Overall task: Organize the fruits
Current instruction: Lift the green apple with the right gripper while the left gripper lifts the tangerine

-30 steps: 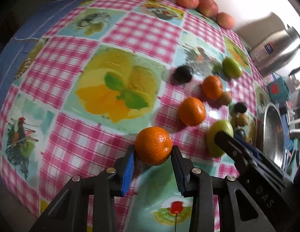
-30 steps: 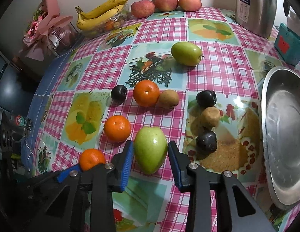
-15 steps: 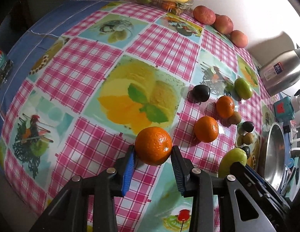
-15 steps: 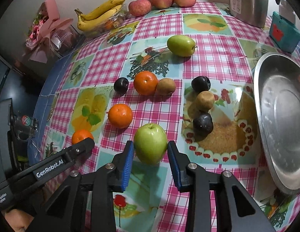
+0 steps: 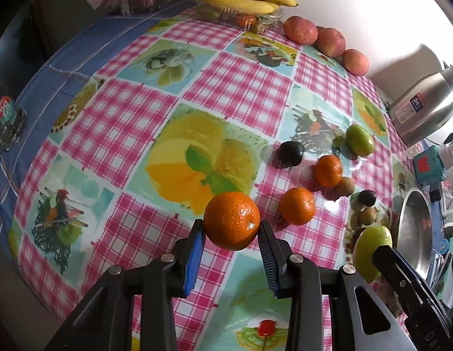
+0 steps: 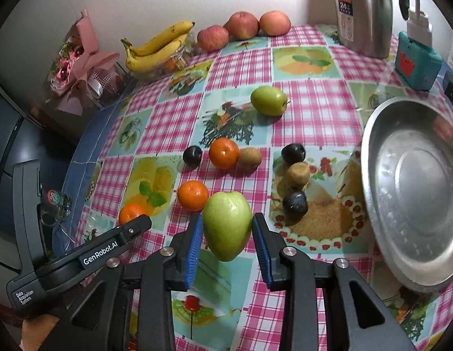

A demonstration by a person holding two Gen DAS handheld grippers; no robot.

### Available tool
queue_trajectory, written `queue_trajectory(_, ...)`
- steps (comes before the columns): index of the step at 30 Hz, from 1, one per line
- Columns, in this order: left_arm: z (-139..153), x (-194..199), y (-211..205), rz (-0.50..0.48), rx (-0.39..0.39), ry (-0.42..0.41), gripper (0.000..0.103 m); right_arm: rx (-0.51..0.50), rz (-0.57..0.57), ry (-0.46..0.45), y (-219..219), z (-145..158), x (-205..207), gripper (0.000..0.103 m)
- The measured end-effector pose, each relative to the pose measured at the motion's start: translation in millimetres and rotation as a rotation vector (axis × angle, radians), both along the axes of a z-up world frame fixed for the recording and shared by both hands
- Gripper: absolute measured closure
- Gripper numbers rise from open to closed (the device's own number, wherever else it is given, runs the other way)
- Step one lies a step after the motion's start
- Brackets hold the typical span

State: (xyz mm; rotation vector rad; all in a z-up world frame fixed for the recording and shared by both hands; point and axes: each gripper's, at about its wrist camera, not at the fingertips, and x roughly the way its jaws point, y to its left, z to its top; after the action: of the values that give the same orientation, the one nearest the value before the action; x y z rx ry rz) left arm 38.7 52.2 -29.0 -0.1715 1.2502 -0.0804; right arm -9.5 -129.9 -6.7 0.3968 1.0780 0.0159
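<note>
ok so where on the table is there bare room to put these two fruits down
The steel basin at the right is bare inside. Free cloth also lies between the bananas and the loose dark plum, and between the green fruit and the kettle. It is crowded mid-table around the oranges, kiwis and plums.

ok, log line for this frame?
left gripper: shut on orange | right gripper: shut on green apple | bowl: empty
</note>
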Motion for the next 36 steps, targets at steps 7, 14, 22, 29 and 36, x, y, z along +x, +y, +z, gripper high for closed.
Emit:
queue_trajectory(7,14,6,-26,-0.041,0.012,-0.026,0.064,-0.035,-0.058,-0.029,-17,12,-3,0.088)
queue_trajectory(14,11,9,-40,-0.020,-0.001,0.004,0.064,-0.024,-0.104,-0.031,-37,15,-7,0.088)
queue_trajectory(22,-1,6,-44,0.008,-0.062,0.066,0.064,0.035,-0.150,0.010,-59,6,-10,0.087)
queue_trajectory(29,-6,3,-23,0.074,-0.083,0.097,0.064,0.074,-0.084,0.050,-44,-8,-5,0.073)
queue_trajectory(36,-8,5,-6,0.130,-0.041,0.082,0.064,0.042,0.000,0.073,-10,-26,7,0.065)
